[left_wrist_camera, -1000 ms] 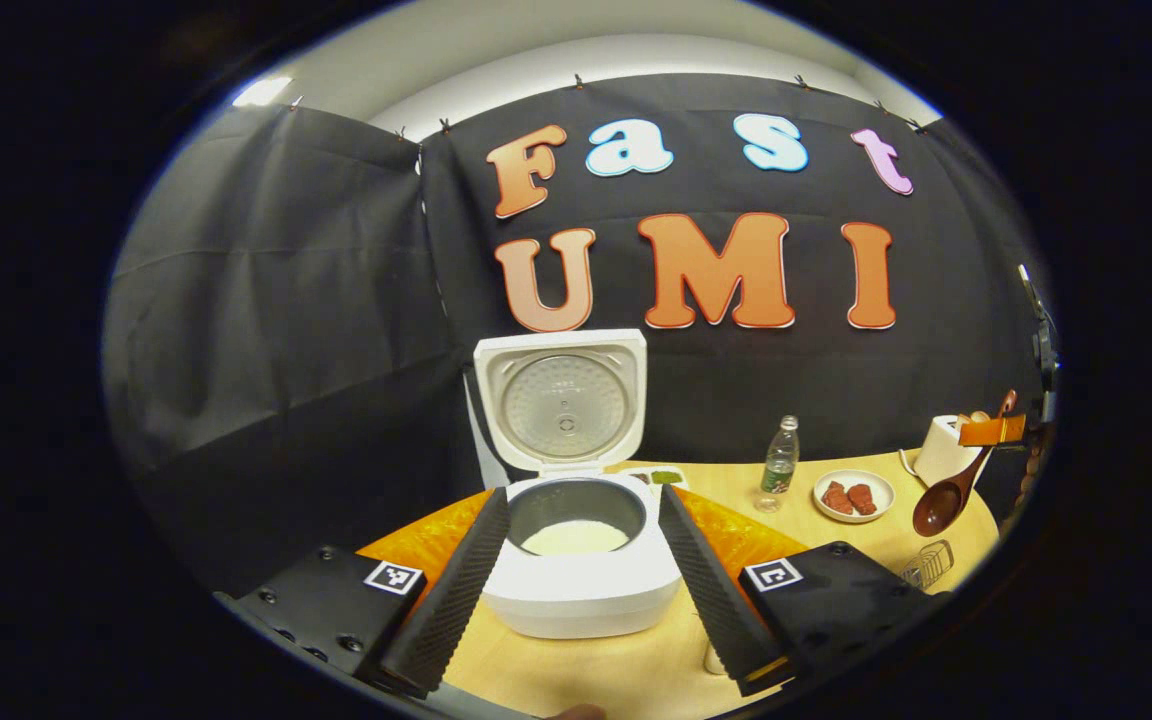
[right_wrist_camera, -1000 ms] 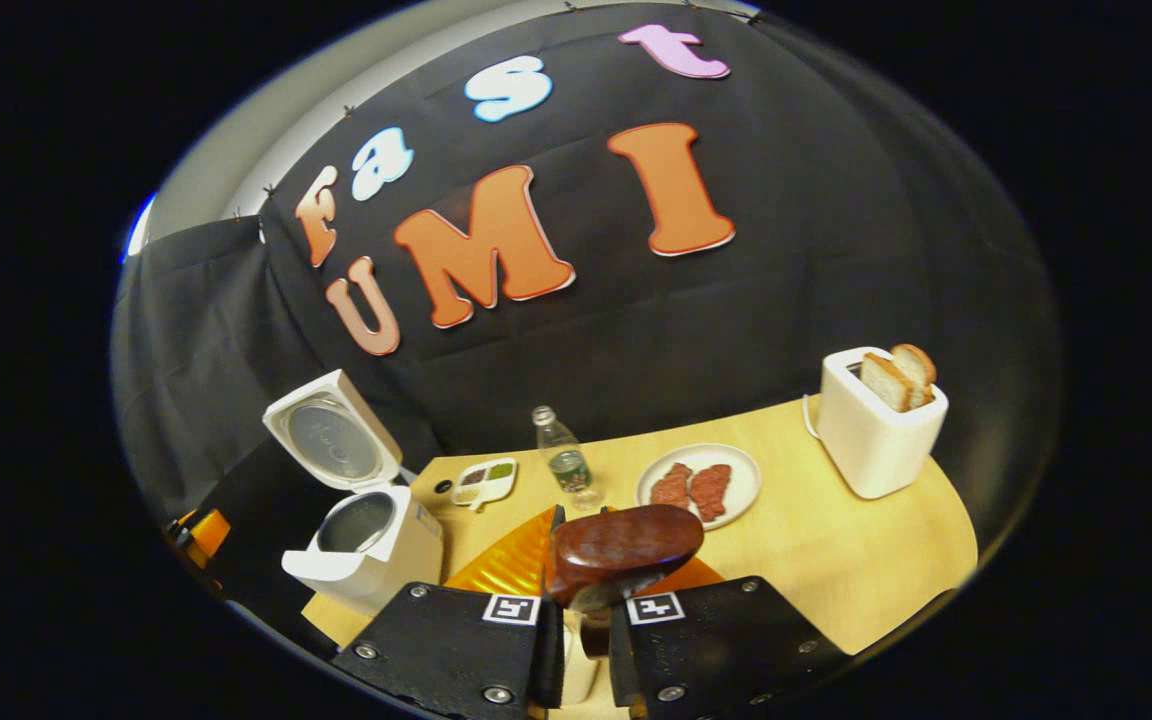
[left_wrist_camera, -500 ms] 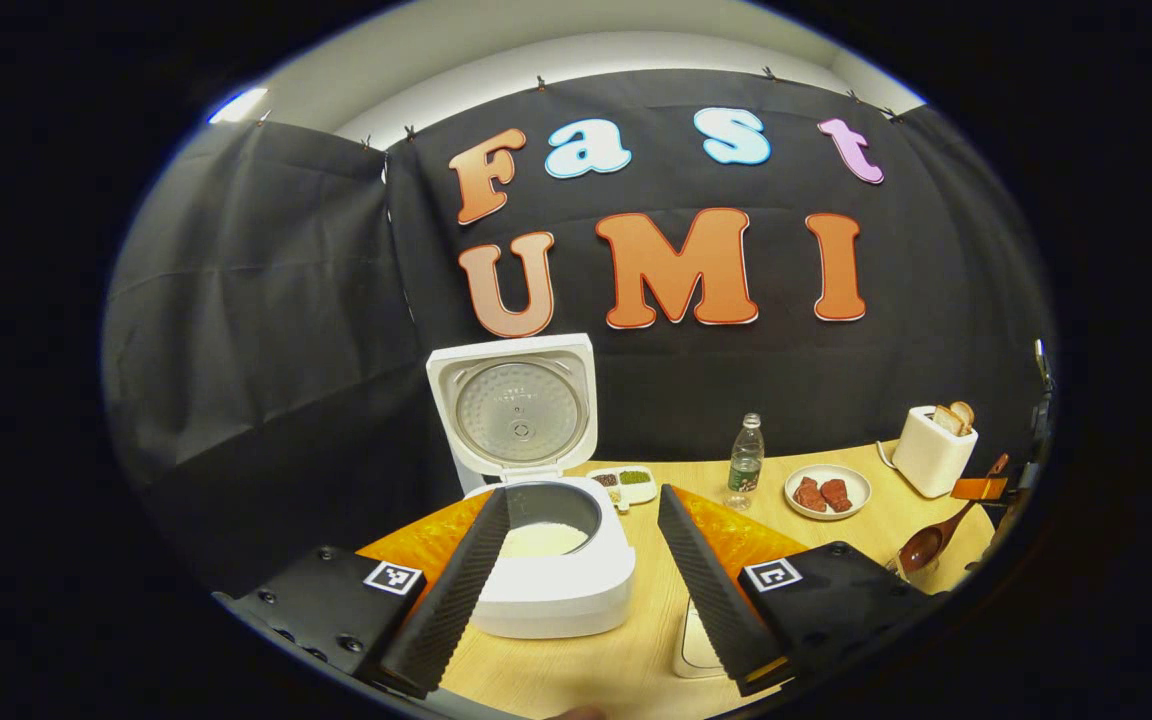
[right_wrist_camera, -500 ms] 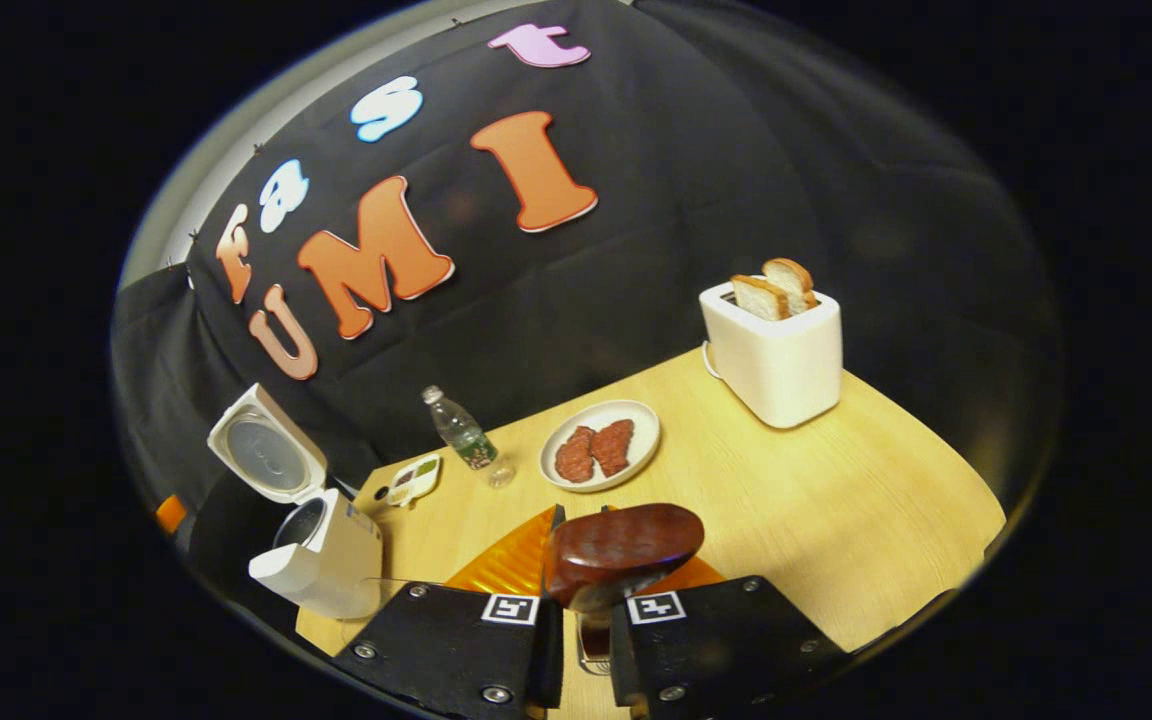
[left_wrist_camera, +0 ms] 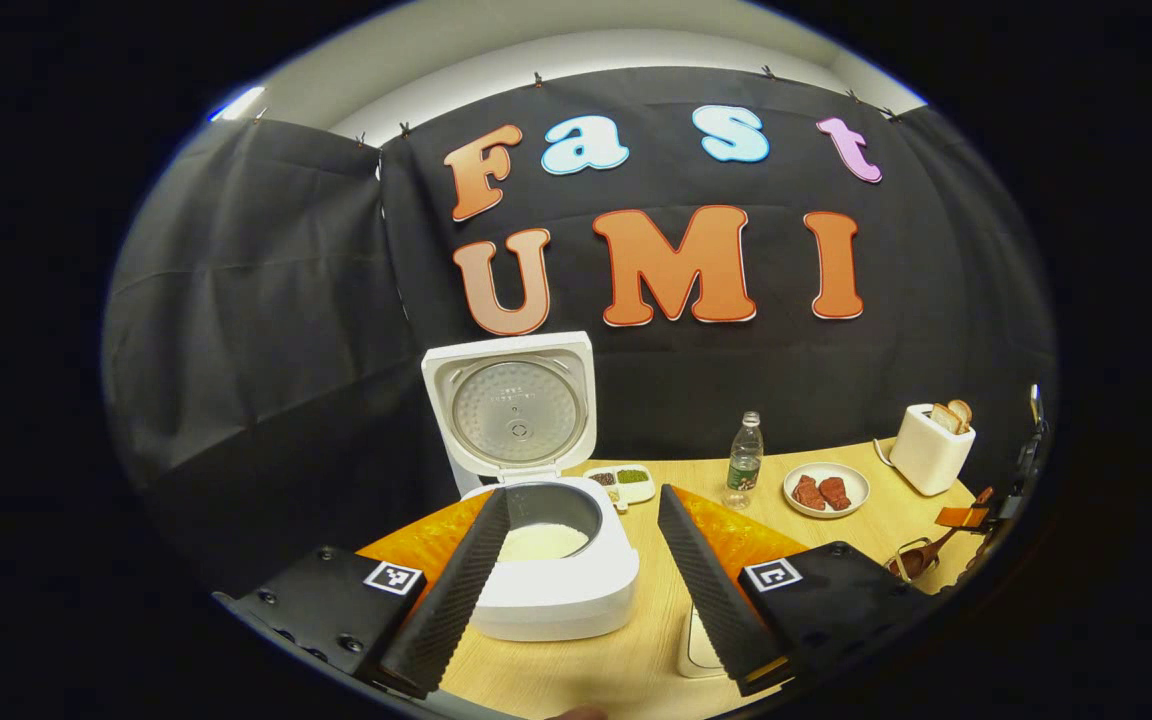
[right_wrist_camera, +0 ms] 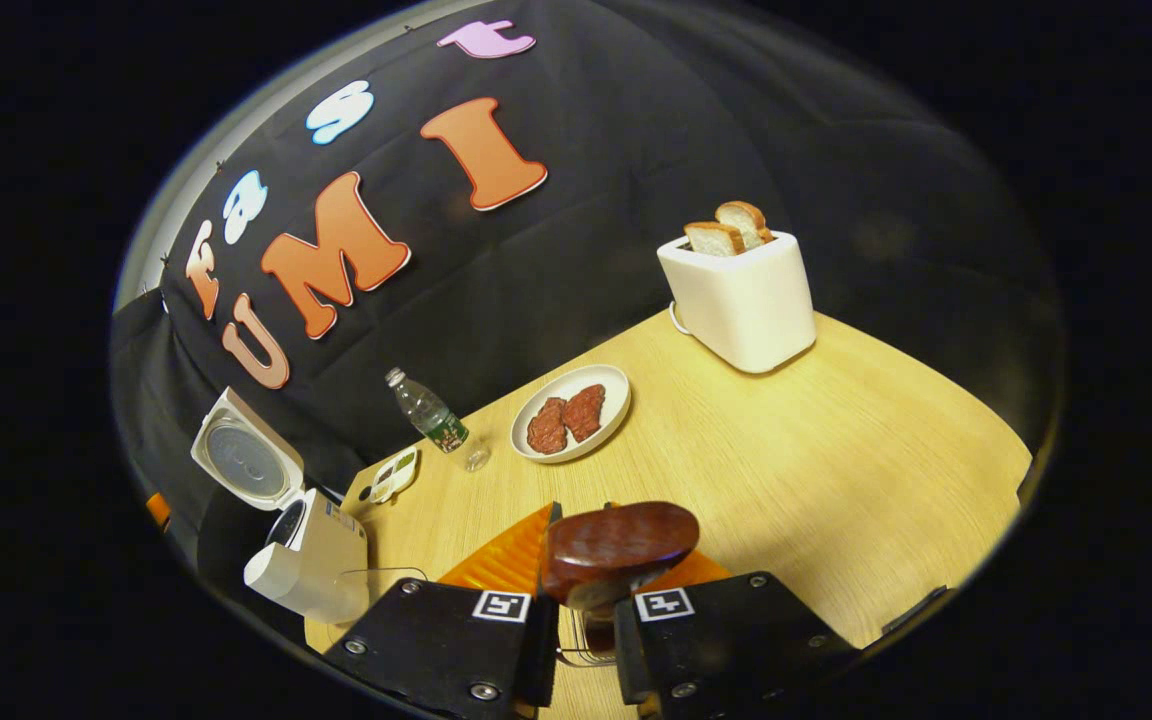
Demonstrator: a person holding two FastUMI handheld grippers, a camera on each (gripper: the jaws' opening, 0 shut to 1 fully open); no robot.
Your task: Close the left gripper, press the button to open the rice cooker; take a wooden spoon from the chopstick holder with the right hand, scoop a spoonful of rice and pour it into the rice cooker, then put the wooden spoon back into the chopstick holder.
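Note:
The white rice cooker (left_wrist_camera: 551, 590) stands with its lid (left_wrist_camera: 514, 408) up, and white rice (left_wrist_camera: 541, 542) lies in the pot. My left gripper (left_wrist_camera: 584, 494) hovers open just in front of it, one finger on each side of the pot. In the left gripper view my right gripper (left_wrist_camera: 966, 516) sits at the far right, shut on the handle of the dark wooden spoon (left_wrist_camera: 921, 558). The spoon's bowl is down in the wire chopstick holder (left_wrist_camera: 904, 562). In the right gripper view the spoon bowl (right_wrist_camera: 621, 538) sits between my right gripper's (right_wrist_camera: 584, 600) fingers, with the holder's wires (right_wrist_camera: 576, 645) below.
On the wooden table (right_wrist_camera: 816, 470) stand a white toaster (right_wrist_camera: 741, 295) with bread, a plate of meat (right_wrist_camera: 569, 412), a water bottle (right_wrist_camera: 428, 412) and a small condiment dish (right_wrist_camera: 394, 473). A white container (left_wrist_camera: 696, 645) sits right of the cooker, near the front edge.
My right gripper has carried the spoon down and to the right, lowering its bowl into the wire holder. My left gripper has drawn slightly back from the cooker.

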